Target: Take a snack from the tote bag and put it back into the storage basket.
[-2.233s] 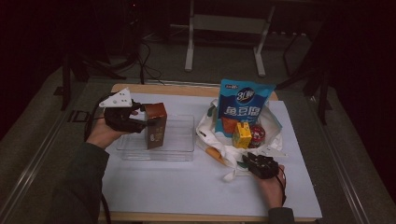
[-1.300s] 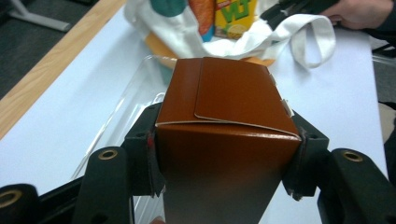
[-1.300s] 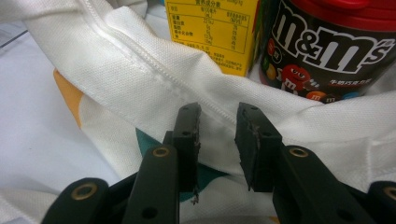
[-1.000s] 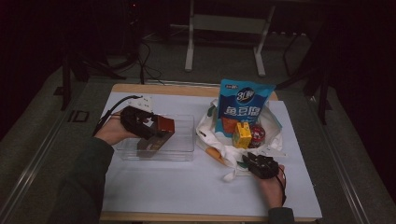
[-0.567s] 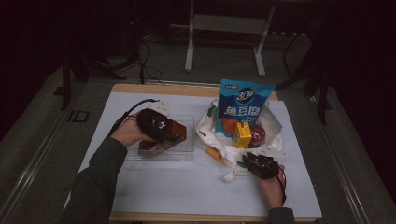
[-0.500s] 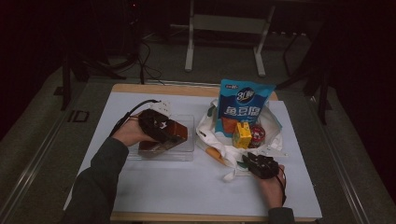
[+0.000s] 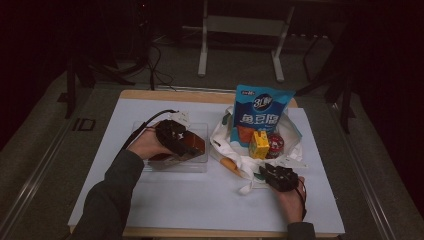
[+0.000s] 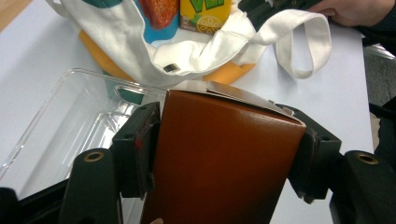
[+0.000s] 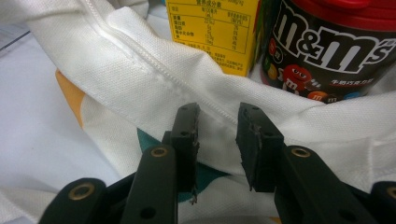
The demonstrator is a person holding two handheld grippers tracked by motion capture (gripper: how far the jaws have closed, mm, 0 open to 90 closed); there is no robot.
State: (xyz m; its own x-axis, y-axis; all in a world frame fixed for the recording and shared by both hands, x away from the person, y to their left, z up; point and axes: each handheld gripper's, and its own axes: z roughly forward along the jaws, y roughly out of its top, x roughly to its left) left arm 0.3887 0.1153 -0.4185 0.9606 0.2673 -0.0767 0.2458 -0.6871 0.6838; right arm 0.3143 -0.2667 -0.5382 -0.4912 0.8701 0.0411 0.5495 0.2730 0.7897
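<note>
Table [image 7: 165,210], white-topped, seen whole from the high view. Items as follows.

Brown carton [image 8: 219,154]: lies between the jaws of the left gripper [image 7: 172,136], over the clear plastic tray [image 7: 200,167] near the middle of the table, toward its left edge. The left gripper view shows both pads flush against the carton's sides and its pale folded top flap; the jaws have just been widening, yet the pads are seen against the box. The high view gives the carton as a dark reddish block under the hand, tilted, its lower end lost against the tray; whether it touches the tray floor cannot be told.

White tote bag [image 7: 235,160]: right of the tray, toward the table's far edge. The high view shows a tall blue snack packet [image 7: 260,112] standing in it, with a yellow juice box [image 7: 259,145] and a red-lidded candy tub [image 7: 275,145] in front. The right gripper view reads the tub's printed lettering [image 9: 327,46] and the juice box's label panel [image 9: 212,32], both cut off at the top edge.

Right gripper [image 7: 275,176]: at the bag's near edge. Its own view shows the jaws partly apart with the bag's seamed rim [image 9: 154,70] running between them; whether the pads pinch the cloth cannot be told.

Bag strap [image 8: 303,46]: looped on the table in the left gripper view.
</note>
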